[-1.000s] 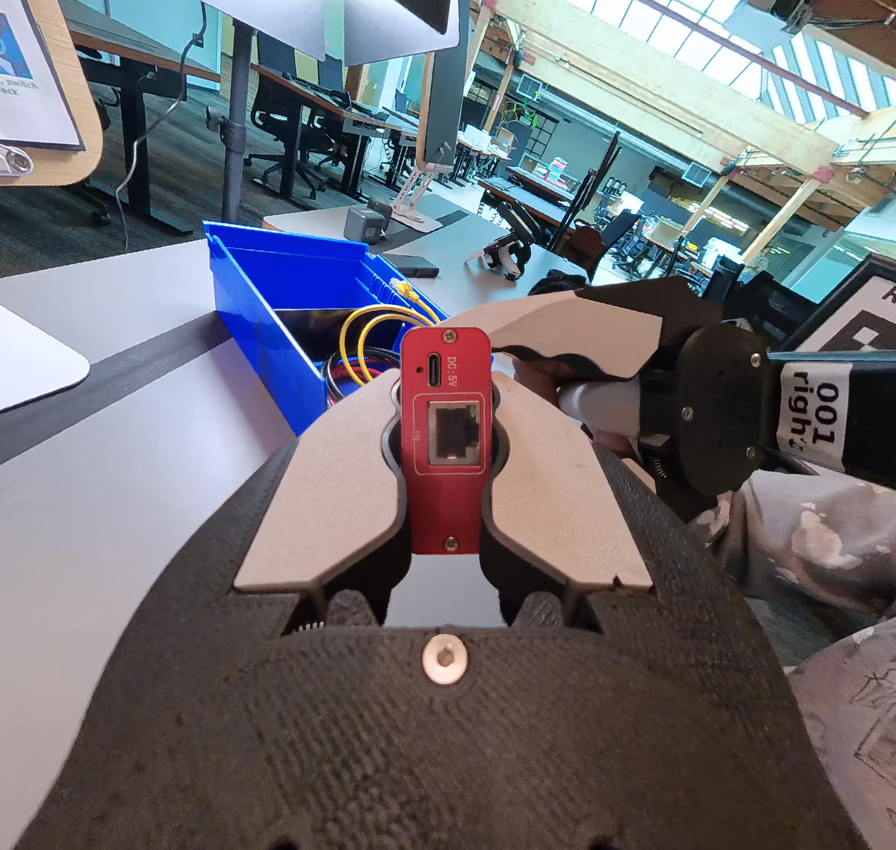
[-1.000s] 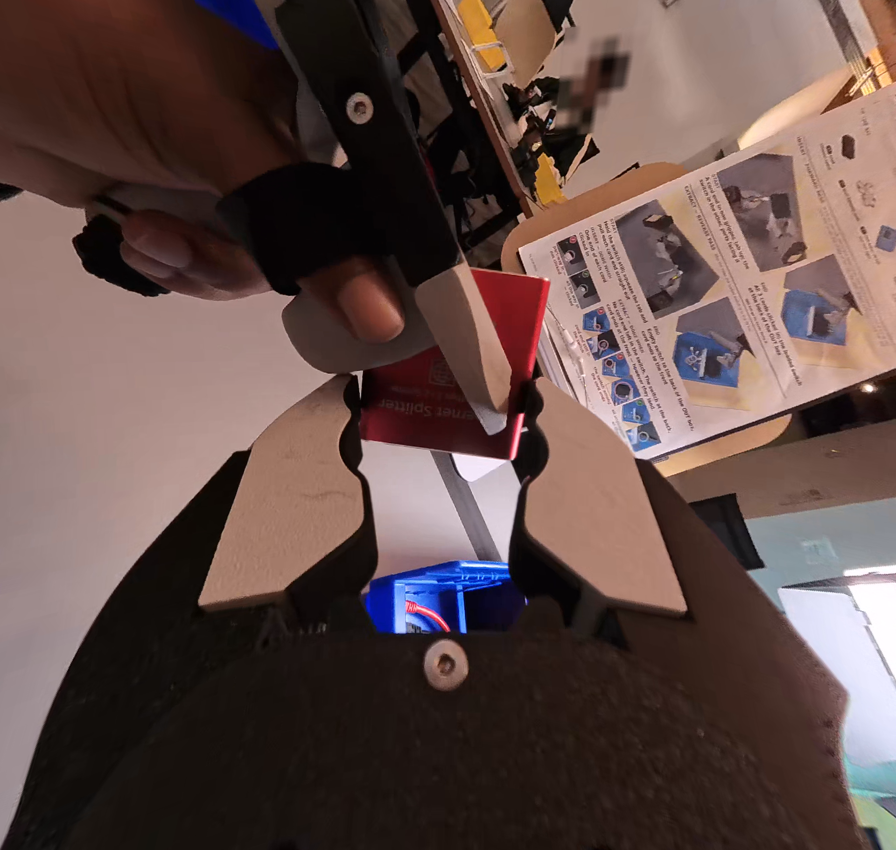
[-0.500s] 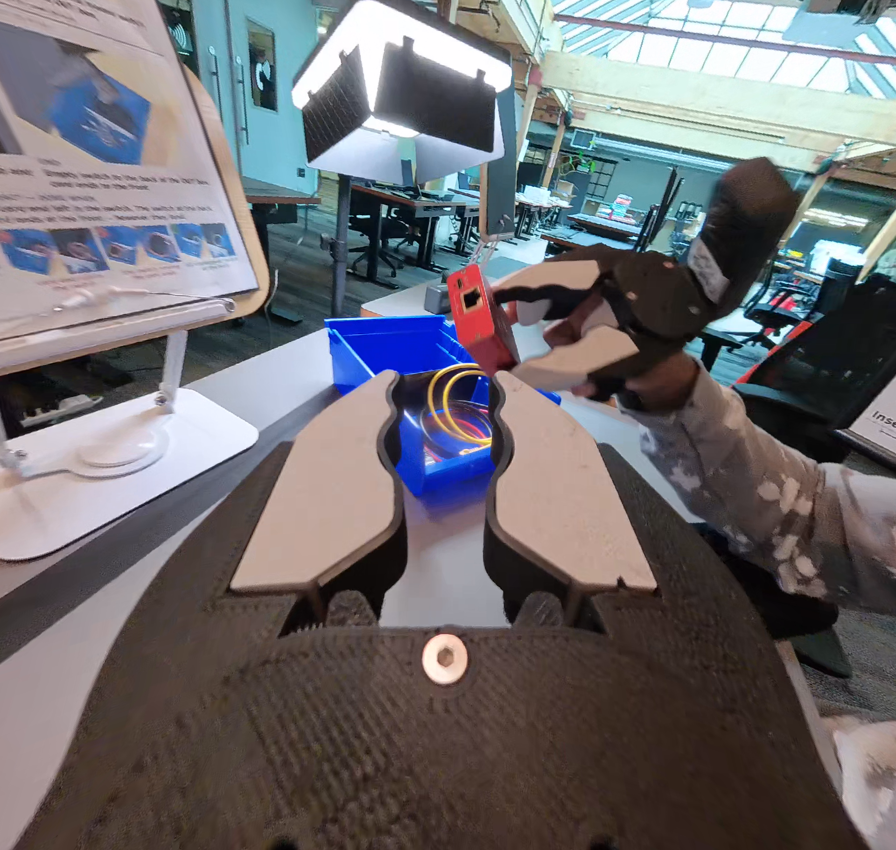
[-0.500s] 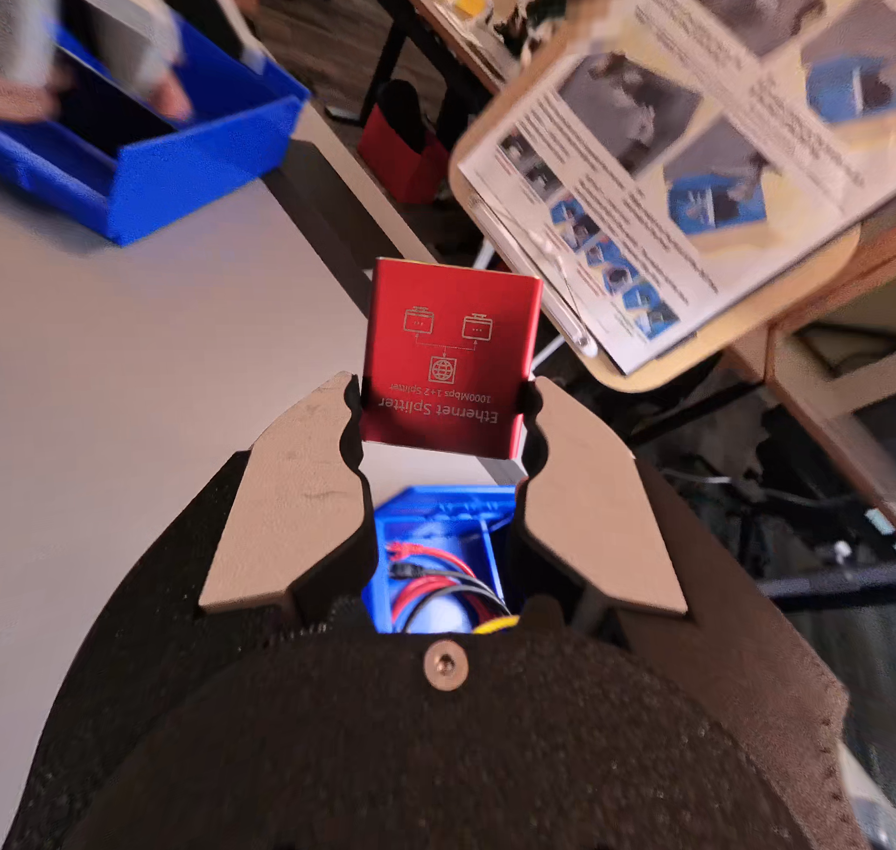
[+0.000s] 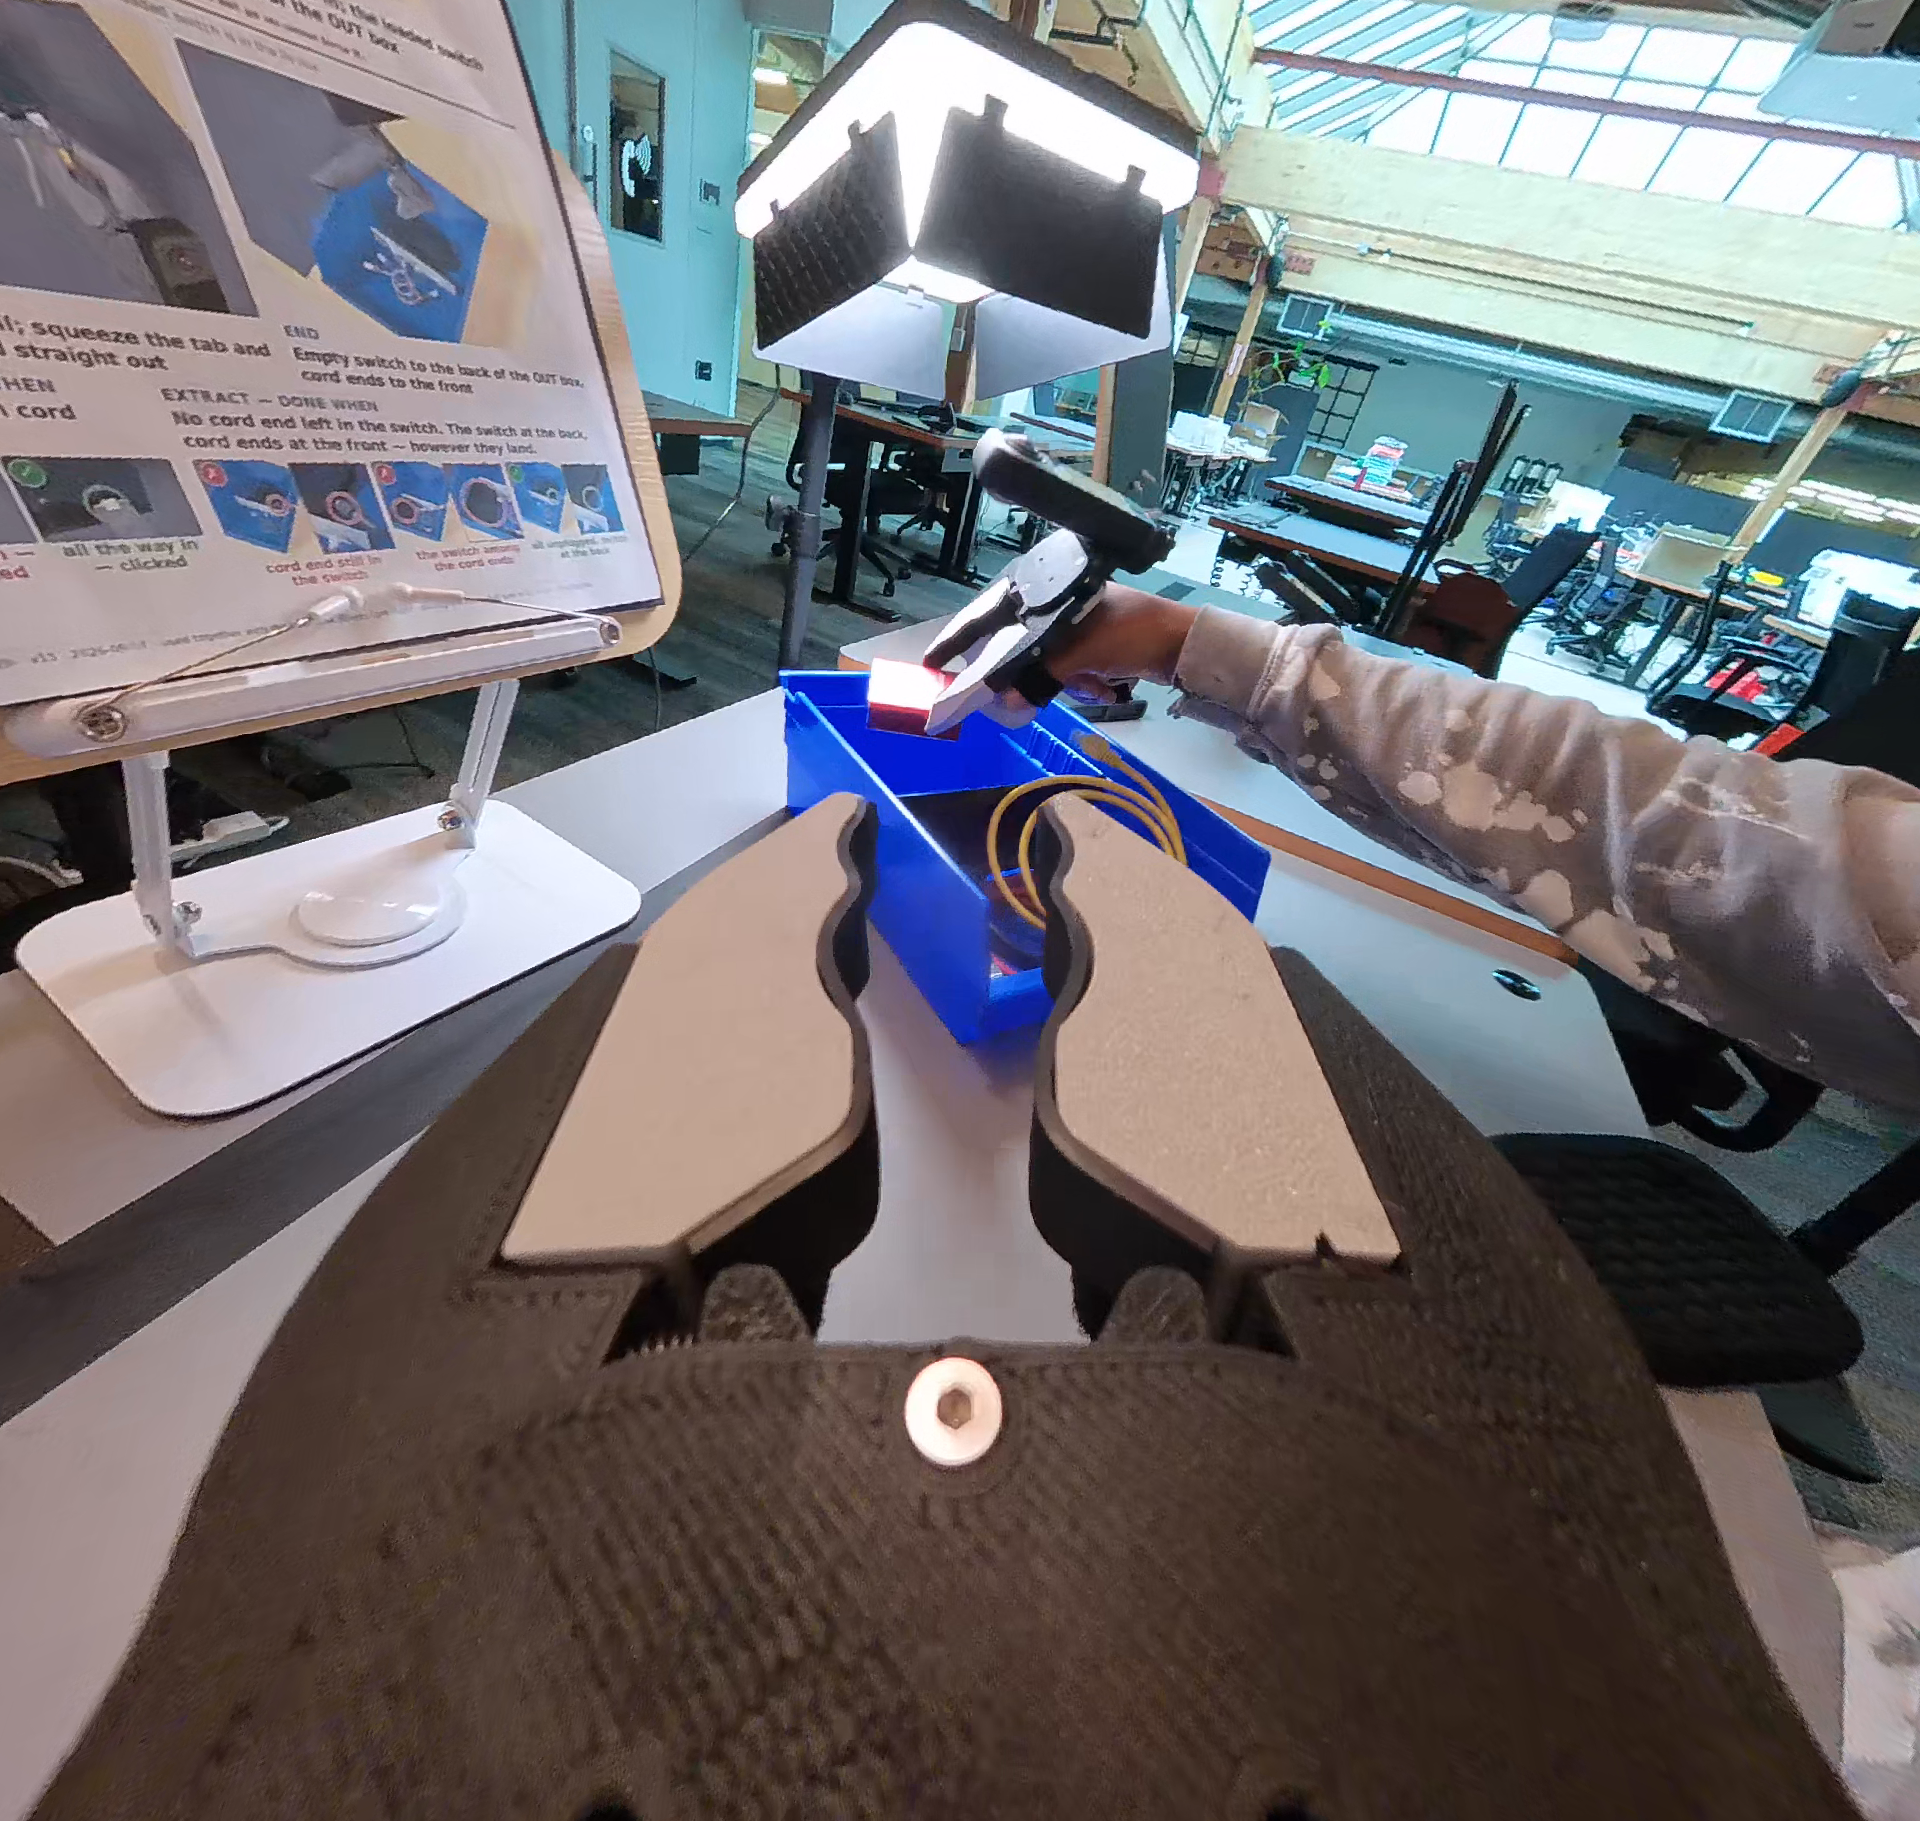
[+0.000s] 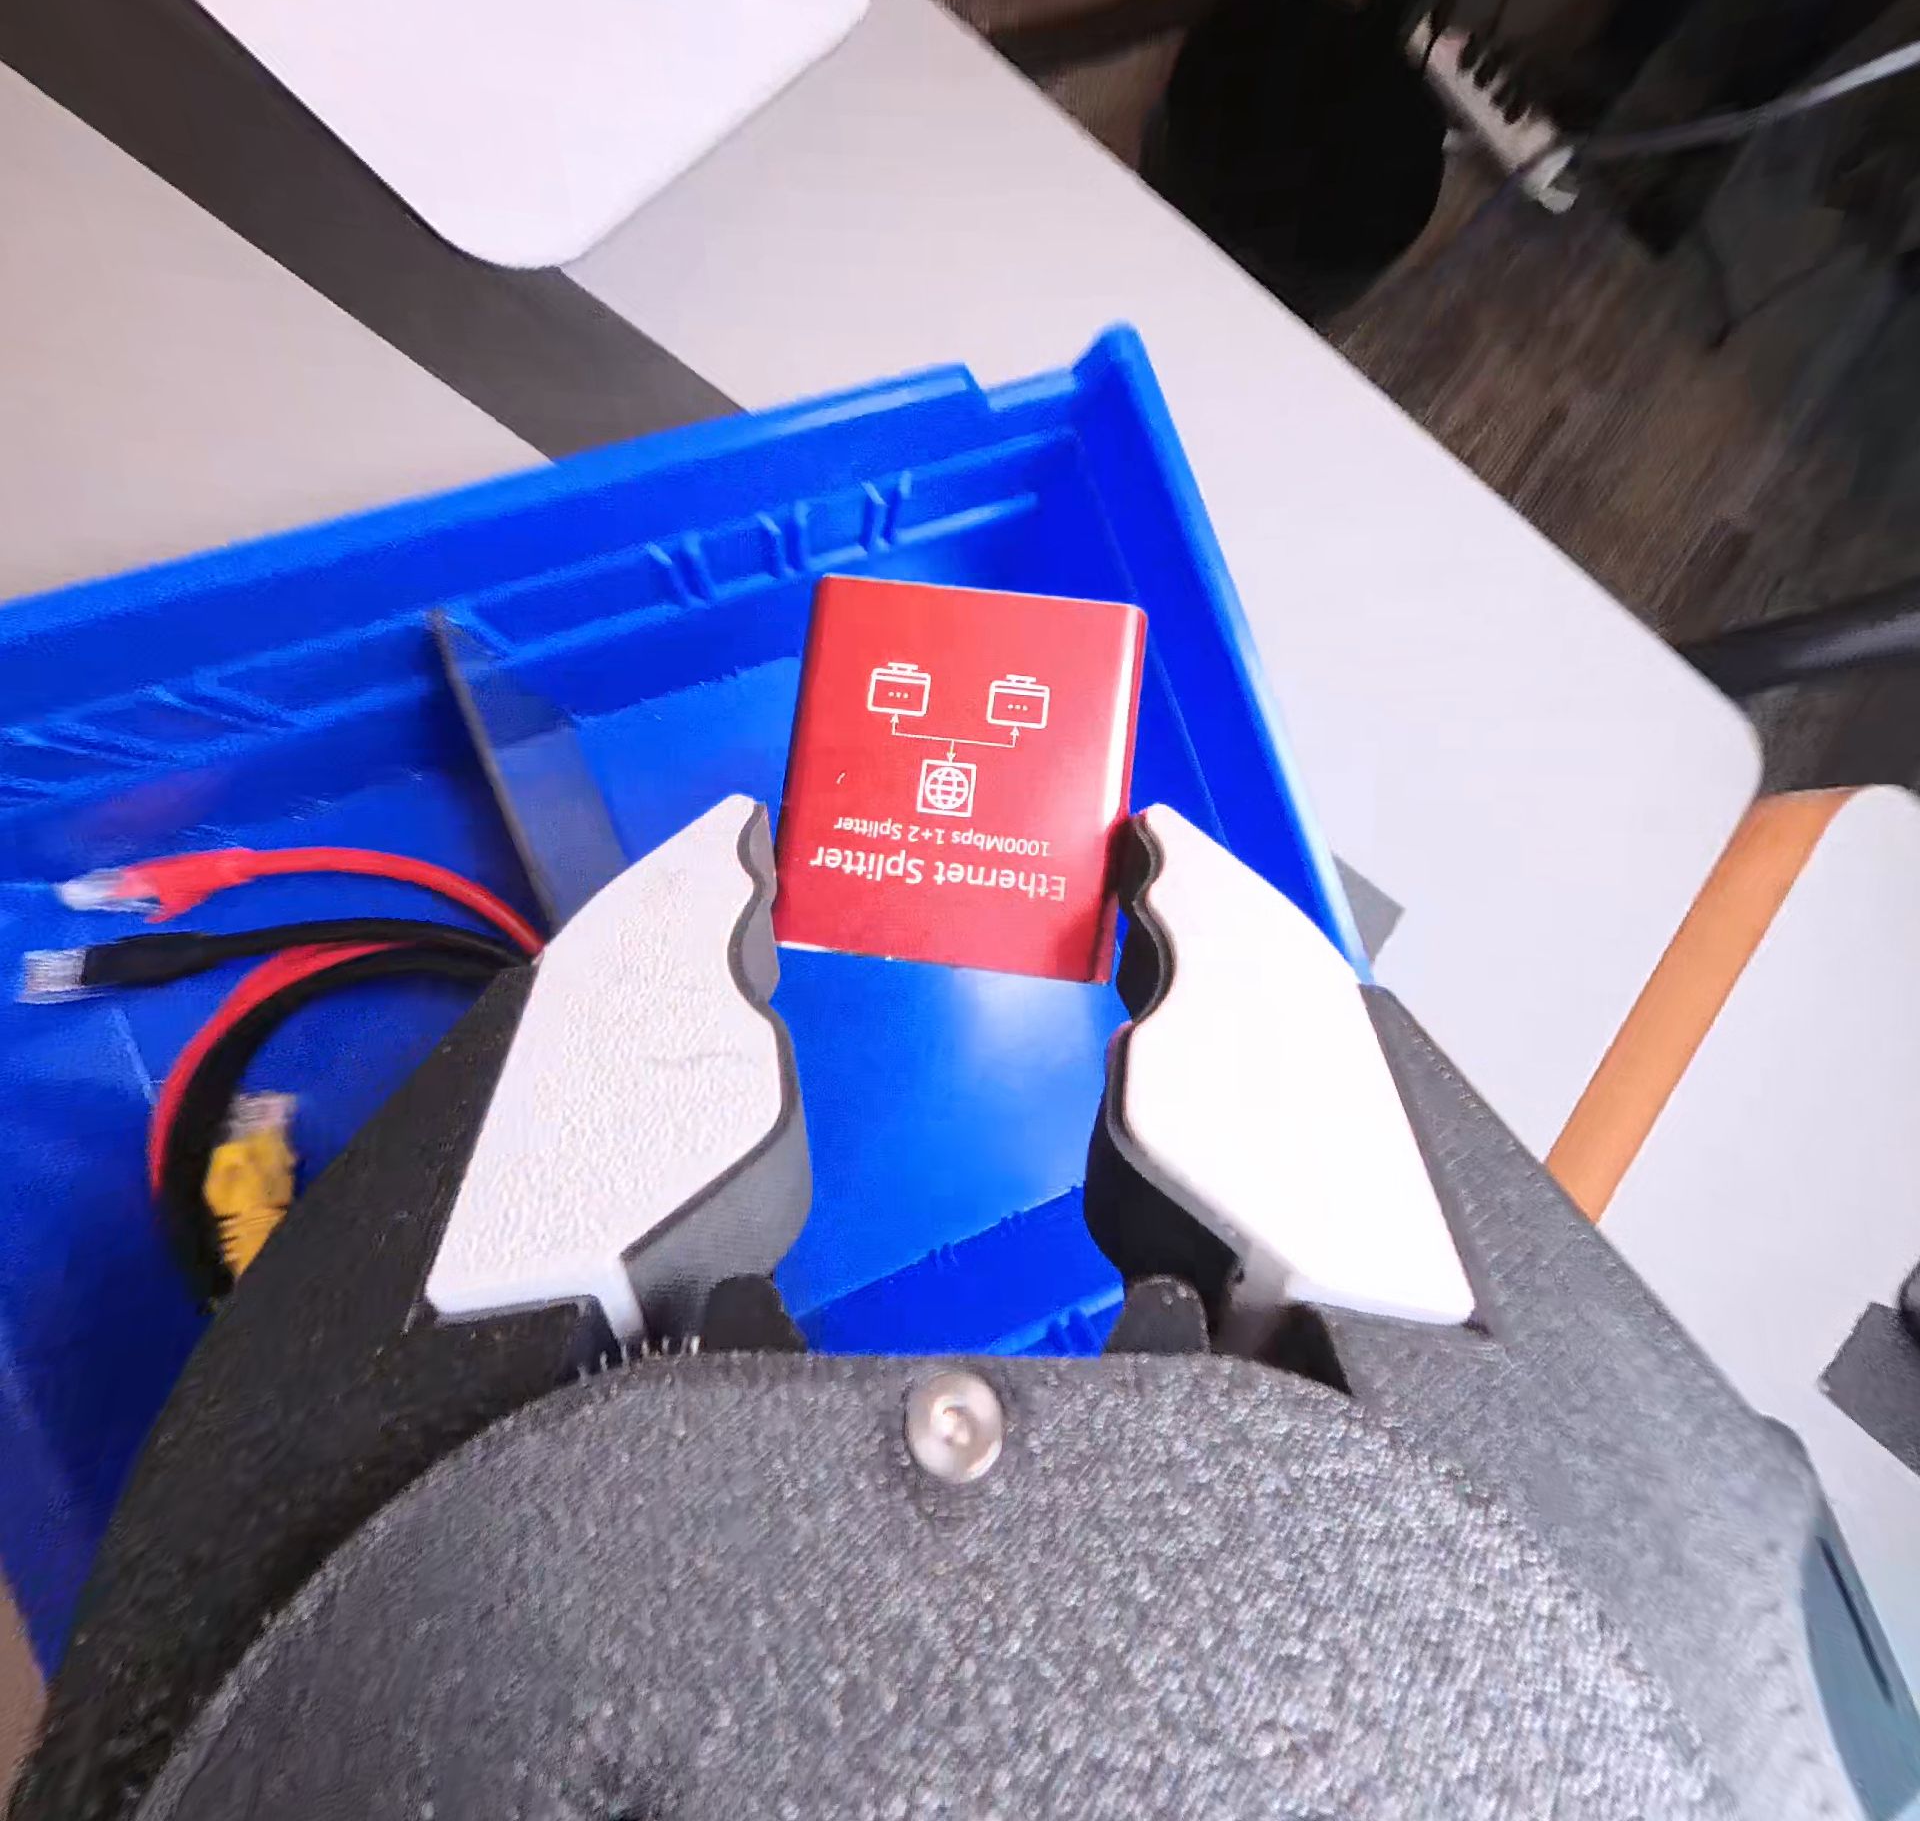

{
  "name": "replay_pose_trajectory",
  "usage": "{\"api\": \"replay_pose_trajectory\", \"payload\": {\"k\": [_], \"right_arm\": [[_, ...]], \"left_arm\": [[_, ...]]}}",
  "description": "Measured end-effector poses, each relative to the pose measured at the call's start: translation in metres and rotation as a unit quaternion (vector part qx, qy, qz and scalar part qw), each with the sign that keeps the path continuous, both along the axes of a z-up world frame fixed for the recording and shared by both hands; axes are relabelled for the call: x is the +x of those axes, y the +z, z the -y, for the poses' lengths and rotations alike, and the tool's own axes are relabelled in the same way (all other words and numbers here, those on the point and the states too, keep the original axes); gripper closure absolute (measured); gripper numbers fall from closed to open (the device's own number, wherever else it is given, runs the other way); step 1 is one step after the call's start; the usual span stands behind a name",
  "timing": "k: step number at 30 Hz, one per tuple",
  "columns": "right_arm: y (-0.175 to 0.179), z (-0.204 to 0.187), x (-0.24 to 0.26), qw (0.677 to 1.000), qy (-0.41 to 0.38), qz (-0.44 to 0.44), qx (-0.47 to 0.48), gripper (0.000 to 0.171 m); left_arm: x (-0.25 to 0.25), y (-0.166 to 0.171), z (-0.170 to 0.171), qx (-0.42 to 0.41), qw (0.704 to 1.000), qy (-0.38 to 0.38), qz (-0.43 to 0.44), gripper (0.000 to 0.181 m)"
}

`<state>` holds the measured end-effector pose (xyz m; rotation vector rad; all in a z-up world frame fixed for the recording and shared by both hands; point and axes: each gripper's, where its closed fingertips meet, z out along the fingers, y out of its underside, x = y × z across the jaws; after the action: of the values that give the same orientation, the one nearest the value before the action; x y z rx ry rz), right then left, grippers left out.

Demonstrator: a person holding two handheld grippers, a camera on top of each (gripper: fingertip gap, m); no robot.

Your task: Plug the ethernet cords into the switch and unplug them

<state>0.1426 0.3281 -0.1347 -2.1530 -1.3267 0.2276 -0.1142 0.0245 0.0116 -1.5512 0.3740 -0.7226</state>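
1. The switch (image 6: 956, 784), a small red metal box, is held by its lower sides between the jaws of the right gripper (image 6: 951, 898), above the far compartment of the blue bin (image 6: 312, 608); no cord is seen plugged into it.
2. The left gripper (image 5: 951, 878) is seen nearest in its own view, with its jaws narrowly parted and nothing between them, hovering over the grey table (image 5: 727, 795) short of the bin's near end.
3. Just beyond it, the blue bin is seen on the table, with the yellow cord (image 5: 1081, 815) coiled in its near compartment.
4. In the right wrist view, the red cord (image 6: 312, 872), the black cord (image 6: 270, 956) and the yellow cord's plug (image 6: 249, 1179) are seen lying loose on the other side of the bin's divider (image 6: 520, 763) from the switch.
5. Farther off in the left wrist view, the right gripper is seen reaching over the bin's far end with the switch in its grip, carried by a sleeved arm (image 5: 1558, 836) from the right.
6. To the far left, a white stand (image 5: 312, 940) bearing an instruction sheet (image 5: 291, 265) is seen, with a studio lamp (image 5: 966, 213) behind the bin.
7. The task is judged to be near its end: all cords appear unplugged and binned, and only the setting down and release of the switch in the far compartment seems left.
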Motion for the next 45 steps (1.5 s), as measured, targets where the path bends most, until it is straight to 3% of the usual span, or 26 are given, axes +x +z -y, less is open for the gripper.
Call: {"api": "replay_pose_trajectory", "payload": {"k": [4, 13, 15, 19, 23, 26, 28, 30, 33, 38, 41, 45], "right_arm": [[-0.033, -0.014, 0.003, 0.998, -0.004, 0.037, -0.043, 0.107], [-0.086, 0.002, 0.0, 0.983, 0.036, 0.118, -0.134, 0.107], [-0.088, 0.002, 0.005, 0.981, 0.043, 0.149, -0.117, 0.104], [-0.044, 0.003, 0.001, 0.984, 0.058, 0.165, -0.036, 0.102], [0.034, 0.015, -0.016, 0.985, 0.048, 0.119, 0.116, 0.104], [0.098, 0.058, -0.04, 0.975, 0.056, 0.004, 0.217, 0.107], [0.114, 0.102, -0.048, 0.968, 0.079, -0.04, 0.236, 0.108], [0.107, 0.146, -0.05, 0.967, 0.105, -0.048, 0.227, 0.108], [0.066, 0.198, -0.04, 0.971, 0.136, -0.015, 0.195, 0.11], [-0.009, 0.243, 0.005, 0.974, 0.142, 0.077, 0.159, 0.115], [-0.033, 0.248, 0.025, 0.969, 0.141, 0.115, 0.165, 0.115], [-0.042, 0.245, 0.02, 0.963, 0.156, 0.143, 0.168, 0.115]], "left_arm": [[-0.007, -0.009, -0.006, -0.01, 1.0, 0.007, -0.003, 0.152], [-0.018, -0.03, -0.017, -0.039, 0.998, 0.035, -0.037, 0.15], [-0.02, -0.031, -0.017, -0.043, 0.997, 0.04, -0.04, 0.149], [-0.022, -0.031, -0.016, -0.047, 0.997, 0.043, -0.044, 0.148], [-0.018, -0.028, -0.013, -0.049, 0.997, 0.037, -0.047, 0.148], [-0.01, -0.021, -0.007, -0.039, 0.997, 0.029, -0.055, 0.147], [-0.002, -0.01, 0.001, -0.023, 0.997, 0.022, -0.063, 0.147], [0.006, 0.003, 0.013, -0.006, 0.997, 0.011, -0.077, 0.147], [0.016, 0.019, 0.037, 0.008, 0.993, -0.005, -0.12, 0.148], [-0.005, 0.022, 0.067, -0.004, 0.975, 0.029, -0.221, 0.149], [-0.045, -0.006, 0.072, -0.063, 0.952, 0.077, -0.29, 0.147], [-0.116, -0.088, 0.085, -0.214, 0.89, 0.113, -0.386, 0.139]]}}
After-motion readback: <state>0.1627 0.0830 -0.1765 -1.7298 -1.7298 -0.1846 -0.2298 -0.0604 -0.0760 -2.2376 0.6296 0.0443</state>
